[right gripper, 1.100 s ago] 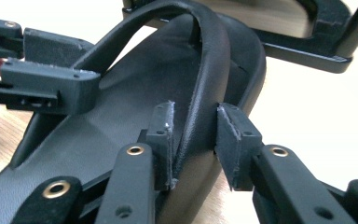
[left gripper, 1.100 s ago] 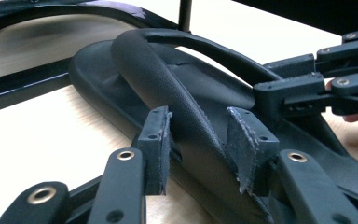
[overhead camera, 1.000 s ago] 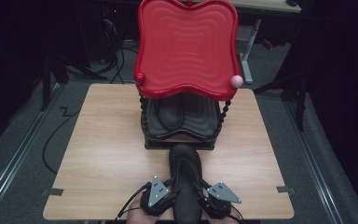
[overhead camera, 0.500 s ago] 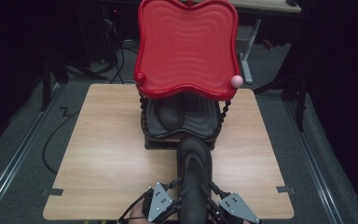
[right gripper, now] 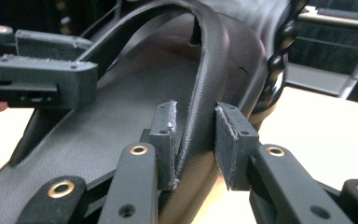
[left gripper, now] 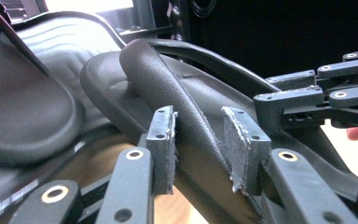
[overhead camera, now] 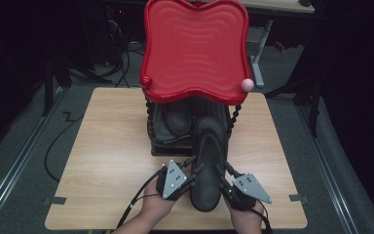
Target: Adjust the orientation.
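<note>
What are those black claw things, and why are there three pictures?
They are grippers, pinching tools a person holds, one in each hand. The top picture looks down on a wooden table. On it stands a rack with a red tray on top and a sandal underneath. The other two pictures come from small cameras riding on the grippers. The left gripper and right gripper each pinch a strap of a second black sandal, its toe end toward the rack.

A light wooden surface [overhead camera: 112, 161] is carrying a black stand [overhead camera: 168, 146] with a red tray top, sitting toward twelve o'clock.
</note>
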